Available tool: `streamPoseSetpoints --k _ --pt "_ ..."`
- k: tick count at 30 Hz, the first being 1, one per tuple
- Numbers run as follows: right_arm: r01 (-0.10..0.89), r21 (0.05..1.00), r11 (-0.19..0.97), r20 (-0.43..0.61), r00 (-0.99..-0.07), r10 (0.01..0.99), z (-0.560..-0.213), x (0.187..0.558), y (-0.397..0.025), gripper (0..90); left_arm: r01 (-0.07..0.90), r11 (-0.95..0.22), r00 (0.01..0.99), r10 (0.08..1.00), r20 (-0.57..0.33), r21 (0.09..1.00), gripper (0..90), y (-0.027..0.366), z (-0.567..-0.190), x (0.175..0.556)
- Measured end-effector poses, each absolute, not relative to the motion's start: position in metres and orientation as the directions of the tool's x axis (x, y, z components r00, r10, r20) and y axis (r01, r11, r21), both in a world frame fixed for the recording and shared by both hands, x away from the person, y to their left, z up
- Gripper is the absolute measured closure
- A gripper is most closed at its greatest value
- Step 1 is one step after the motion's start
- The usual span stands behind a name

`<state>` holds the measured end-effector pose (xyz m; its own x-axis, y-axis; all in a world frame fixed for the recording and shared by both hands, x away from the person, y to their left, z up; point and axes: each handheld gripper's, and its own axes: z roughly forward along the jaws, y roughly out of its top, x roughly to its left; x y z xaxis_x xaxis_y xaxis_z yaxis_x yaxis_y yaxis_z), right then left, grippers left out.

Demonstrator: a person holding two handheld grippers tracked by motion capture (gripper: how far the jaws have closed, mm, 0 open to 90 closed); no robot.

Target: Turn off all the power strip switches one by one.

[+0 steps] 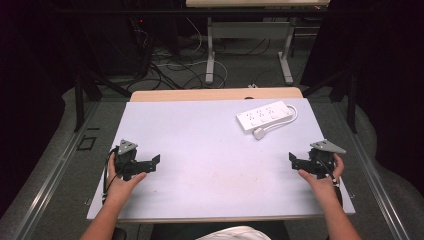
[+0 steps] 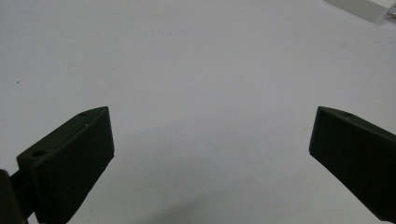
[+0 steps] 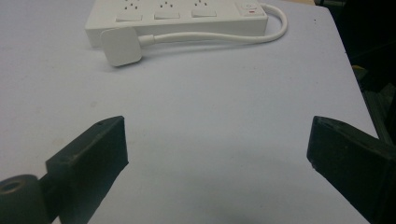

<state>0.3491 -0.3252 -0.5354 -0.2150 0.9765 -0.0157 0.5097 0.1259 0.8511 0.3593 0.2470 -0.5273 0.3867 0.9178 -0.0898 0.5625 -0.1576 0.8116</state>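
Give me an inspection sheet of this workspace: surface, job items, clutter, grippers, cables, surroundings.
Surface: pale table top, bare in the middle, with faint smudges near the front.
Job's things: white power strip lying flat at the far right of the table; its plug rests on the table just in front of the strip.
Clutter: nothing seen.
Grippers: left gripper and right gripper both have jaws wide apart, holding nothing, hovering near the front corners.
Cables: the strip's short white cord loops from its end back to the plug; loose cables on the floor beyond the table.
Surroundings: a second table's legs behind, dark curtains at both sides.
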Motion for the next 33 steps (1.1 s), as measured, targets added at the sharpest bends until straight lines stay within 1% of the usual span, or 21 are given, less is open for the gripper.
streamPoseSetpoints --k 6,11,15,18,21,33 --pt "0.503 0.853 0.141 -0.028 -0.226 0.974 -0.536 0.351 -0.323 6.2 0.567 -0.145 0.378 0.92 -0.1 0.811 0.0 0.246 -0.527 0.36" --pt "0.508 0.85 0.136 -0.011 -0.241 0.971 -0.533 0.354 -0.32 8.1 0.571 -0.155 0.383 0.919 -0.094 0.806 0.0 0.244 -0.527 0.358" --pt "0.511 0.846 0.149 -0.017 -0.254 0.967 -0.529 0.358 -0.317 15.5 0.566 -0.148 0.377 0.921 -0.095 0.811 0.0 0.245 -0.526 0.356" --pt "0.517 0.839 0.167 -0.024 -0.272 0.962 -0.531 0.362 -0.314 15.8 0.563 -0.146 0.375 0.922 -0.094 0.813 0.0 0.247 -0.525 0.355" --pt "0.523 0.833 0.182 -0.025 -0.292 0.956 -0.53 0.367 -0.31 20.3 0.563 -0.145 0.371 0.924 -0.092 0.814 0.0 0.248 -0.525 0.355" --pt "0.565 0.795 0.223 -0.013 -0.352 0.936 -0.518 0.386 -0.303 30.7 0.558 -0.138 0.362 0.928 -0.091 0.818 0.0 0.25 -0.525 0.352"
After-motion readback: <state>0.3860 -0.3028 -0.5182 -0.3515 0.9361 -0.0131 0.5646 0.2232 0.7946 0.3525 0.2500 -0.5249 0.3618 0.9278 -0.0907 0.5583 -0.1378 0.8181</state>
